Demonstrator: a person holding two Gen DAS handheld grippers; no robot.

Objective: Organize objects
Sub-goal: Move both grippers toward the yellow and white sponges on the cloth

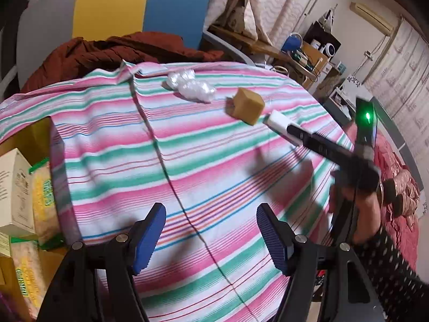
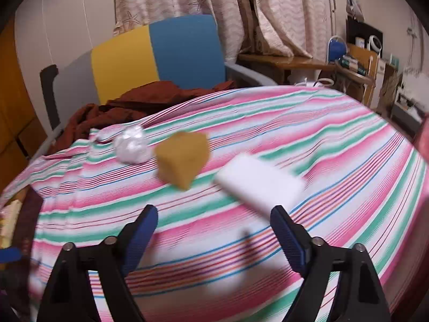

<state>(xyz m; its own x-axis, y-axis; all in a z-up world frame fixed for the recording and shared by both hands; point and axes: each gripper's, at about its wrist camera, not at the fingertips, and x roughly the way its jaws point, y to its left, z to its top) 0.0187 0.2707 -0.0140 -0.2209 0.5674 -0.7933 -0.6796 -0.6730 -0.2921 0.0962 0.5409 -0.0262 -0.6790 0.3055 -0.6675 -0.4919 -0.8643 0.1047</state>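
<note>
On the striped cloth [image 2: 335,145], the white sponge [image 2: 258,185] lies just beyond the right gripper [image 2: 214,230]'s wide-spread, empty fingers, beside the tan sponge [image 2: 182,158]; the left gripper [image 1: 211,233] also gapes empty.

One brown sponge block [image 2: 182,158], one white sponge [image 2: 259,185], one crumpled plastic wad [image 2: 133,147], two boxes [image 1: 14,190].

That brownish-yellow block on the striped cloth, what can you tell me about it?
The brownish-yellow block looks like a chunky sponge cube, matte and slightly porous, with blunt corners. It rests tilted on the striped cloth, one corner pointing toward the camera. A crumpled clear plastic wad lies just to its left, a white foam block to its right; whether either touches it is unclear. Neither hand-held gripper holds it.
</note>
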